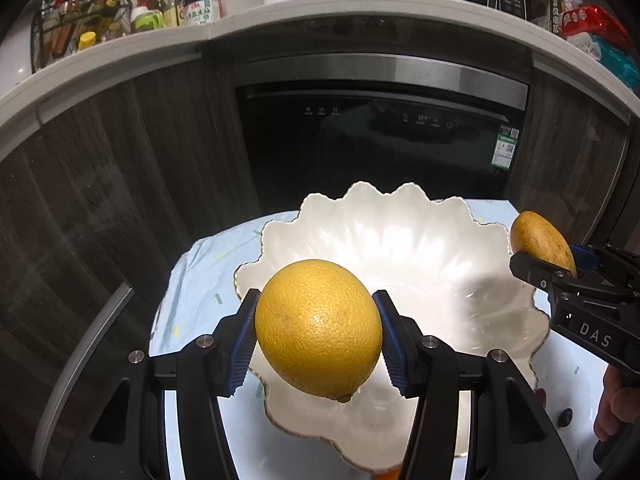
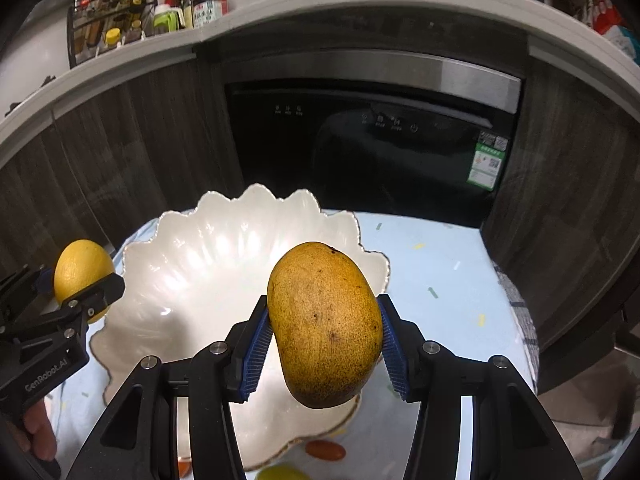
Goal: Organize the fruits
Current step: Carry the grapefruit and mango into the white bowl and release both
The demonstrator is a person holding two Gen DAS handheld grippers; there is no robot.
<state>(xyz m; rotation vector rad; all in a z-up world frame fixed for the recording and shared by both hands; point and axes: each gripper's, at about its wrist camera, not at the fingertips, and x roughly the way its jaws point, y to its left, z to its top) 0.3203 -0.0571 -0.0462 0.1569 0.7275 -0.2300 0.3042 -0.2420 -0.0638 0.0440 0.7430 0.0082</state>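
1. My left fingers (image 1: pixel 318 330) clamp the orange (image 1: pixel 318 328), my right fingers (image 2: pixel 324 334) clamp the mango (image 2: pixel 325 326).
2. Both hang over the empty white bowl (image 1: pixel 440 240).
3. Left: release them; small fruits wait on the counter (image 2: pixel 440 280).

You see a glossy, pearly bowl (image 1: pixel 420 240) lower centre, a dimpled matt orange (image 1: pixel 318 328), a speckled smooth mango (image 2: pixel 326 328), ribbed blue rubbery pads (image 1: pixel 244 344), and wrinkled cloth (image 1: pixel 200 280) at lower left.
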